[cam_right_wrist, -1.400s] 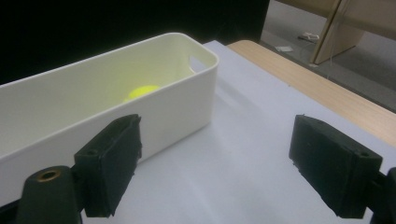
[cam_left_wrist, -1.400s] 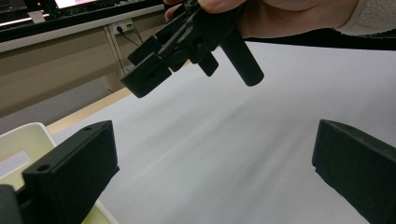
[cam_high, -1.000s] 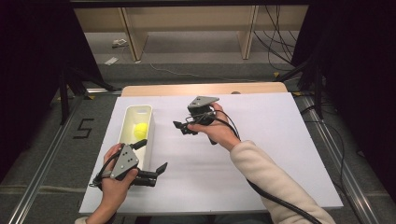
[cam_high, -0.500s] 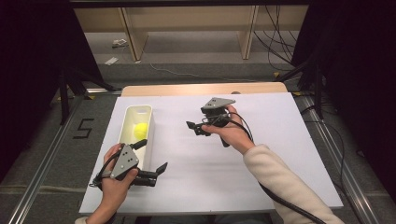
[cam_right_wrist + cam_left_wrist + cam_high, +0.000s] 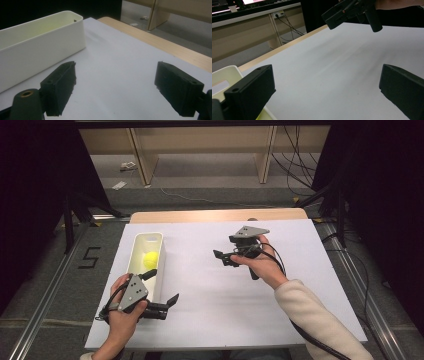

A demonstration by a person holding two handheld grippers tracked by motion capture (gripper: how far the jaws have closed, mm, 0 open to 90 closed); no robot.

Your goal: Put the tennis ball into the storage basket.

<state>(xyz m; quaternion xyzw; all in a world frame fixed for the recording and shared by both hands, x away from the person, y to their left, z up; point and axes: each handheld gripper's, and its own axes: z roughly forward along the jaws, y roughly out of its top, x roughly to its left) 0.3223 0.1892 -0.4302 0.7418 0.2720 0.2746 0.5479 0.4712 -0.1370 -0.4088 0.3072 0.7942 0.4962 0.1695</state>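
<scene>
A person sat at a table [image 5: 280, 285] covered with a white sheet, holding 1 claw in each hand. In the high view, the left claw [image 5: 162, 287] sat at about 7 o'clock on the table, near the front edge, its jaws spread wide and holding nothing. One of its jaws reached over the near end of a long white bin [image 5: 136, 251], the other lay over the sheet just beside the bin. The bin stood along the table's left side, running front to back. A yellow ball [image 5: 150, 259] lay inside it, around the middle, apart from both claws.

The right claw [image 5: 223, 257] hovered near the table's centre, slightly toward 1 o'clock, pointing left toward the bin. Its jaws were also wide open and empty. A cream sleeve [image 5: 320, 320] covered the right forearm, and a black cable [image 5: 305, 335] trailed along it.

In the left gripper view, the left claw [image 5: 327, 92] framed bare white sheet, with the right claw [image 5: 342, 12] at 12 o'clock. In the right gripper view, the right claw [image 5: 115, 92] framed bare sheet, with the bin [image 5: 45, 47] at 10 o'clock, well apart from the jaws.
</scene>
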